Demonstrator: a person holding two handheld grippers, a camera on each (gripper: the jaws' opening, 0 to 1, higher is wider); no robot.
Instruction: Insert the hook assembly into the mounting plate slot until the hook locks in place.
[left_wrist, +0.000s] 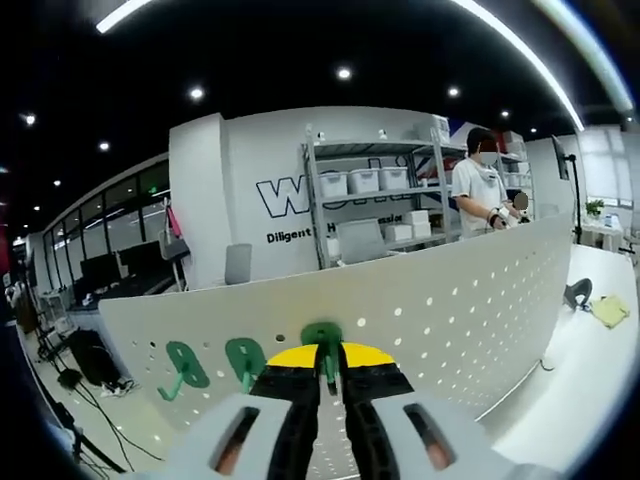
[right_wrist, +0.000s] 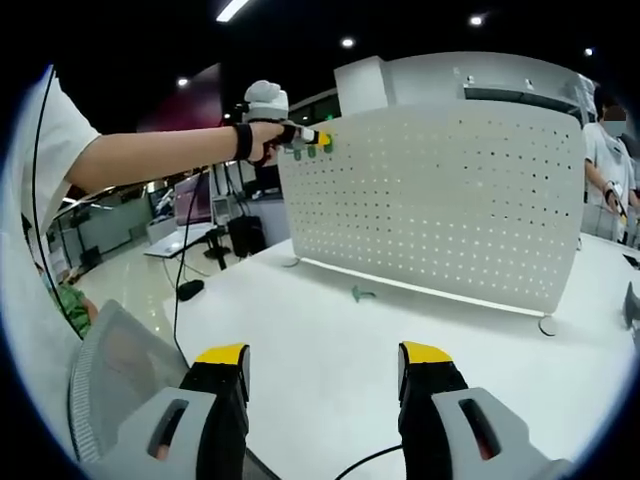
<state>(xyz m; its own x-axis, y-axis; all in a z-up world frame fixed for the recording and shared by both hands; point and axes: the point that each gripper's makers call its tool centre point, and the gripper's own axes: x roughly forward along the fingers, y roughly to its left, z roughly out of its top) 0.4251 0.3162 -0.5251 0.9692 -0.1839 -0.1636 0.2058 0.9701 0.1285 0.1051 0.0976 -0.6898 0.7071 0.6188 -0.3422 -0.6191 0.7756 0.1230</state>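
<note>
The left hand-held gripper (left_wrist: 328, 385) covered the lower part of the green hook (left_wrist: 322, 338) it pinched. On the counter (right_wrist: 330, 340), a small green piece (right_wrist: 360, 293) was too tiny to identify.

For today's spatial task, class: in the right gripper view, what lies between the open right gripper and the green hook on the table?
Bare white table lies between the right gripper and the green hook, in the right gripper view.
</note>
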